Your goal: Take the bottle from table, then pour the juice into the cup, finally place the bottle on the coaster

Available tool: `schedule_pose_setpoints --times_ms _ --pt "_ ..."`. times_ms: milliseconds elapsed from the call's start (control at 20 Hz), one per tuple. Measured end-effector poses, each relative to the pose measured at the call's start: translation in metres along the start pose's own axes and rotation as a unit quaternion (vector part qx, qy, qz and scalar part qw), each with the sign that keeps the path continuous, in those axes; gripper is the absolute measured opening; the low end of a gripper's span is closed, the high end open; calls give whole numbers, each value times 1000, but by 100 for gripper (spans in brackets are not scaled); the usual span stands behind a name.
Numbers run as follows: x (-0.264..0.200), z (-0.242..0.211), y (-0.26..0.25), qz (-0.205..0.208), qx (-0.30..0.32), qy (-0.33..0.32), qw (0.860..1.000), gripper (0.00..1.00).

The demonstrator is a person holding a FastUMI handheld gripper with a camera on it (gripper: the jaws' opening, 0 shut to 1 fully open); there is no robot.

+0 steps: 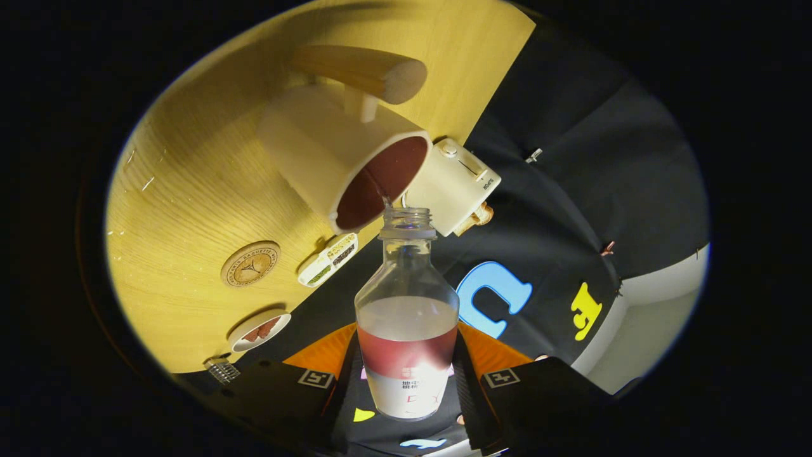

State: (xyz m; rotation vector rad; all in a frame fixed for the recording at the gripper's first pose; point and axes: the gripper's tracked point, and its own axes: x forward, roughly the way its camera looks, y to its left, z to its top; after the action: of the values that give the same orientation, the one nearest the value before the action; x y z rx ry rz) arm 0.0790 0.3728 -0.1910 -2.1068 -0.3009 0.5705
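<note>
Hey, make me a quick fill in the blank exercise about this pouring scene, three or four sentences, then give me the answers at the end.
1. The hand-held gripper is shut on the ____, one finger on each side.
2. A thin stream runs from the bottle mouth into the ____.
3. The liquid in the cup is ____ in colour.
4. The round coaster lies on the ____ table, apart from the cup.

Missing words: bottle; cup; red; wooden

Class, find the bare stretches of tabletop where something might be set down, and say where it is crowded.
The fingers grip the bottle. Bare wood lies beside the cup, away from the white box. It is crowded from the box past the coaster to the small dish.
</note>
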Motion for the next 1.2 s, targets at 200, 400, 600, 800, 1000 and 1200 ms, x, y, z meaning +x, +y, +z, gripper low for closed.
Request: schedule_pose_setpoints --times_ms 200,400,600,800,1000,1200 --pt "-3 1 -1 -7 -14 -5 1000 70" --pt "-3 4 0 -9 -21 -11 1000 70" --pt "-3 7 -1 -12 -26 -16 999 70" --pt "-3 6 -1 -10 -24 -15 1000 70" --pt "-1 4 -1 -8 -19 -12 1000 70" --pt "-2 -6 8 14 52 13 998 70"
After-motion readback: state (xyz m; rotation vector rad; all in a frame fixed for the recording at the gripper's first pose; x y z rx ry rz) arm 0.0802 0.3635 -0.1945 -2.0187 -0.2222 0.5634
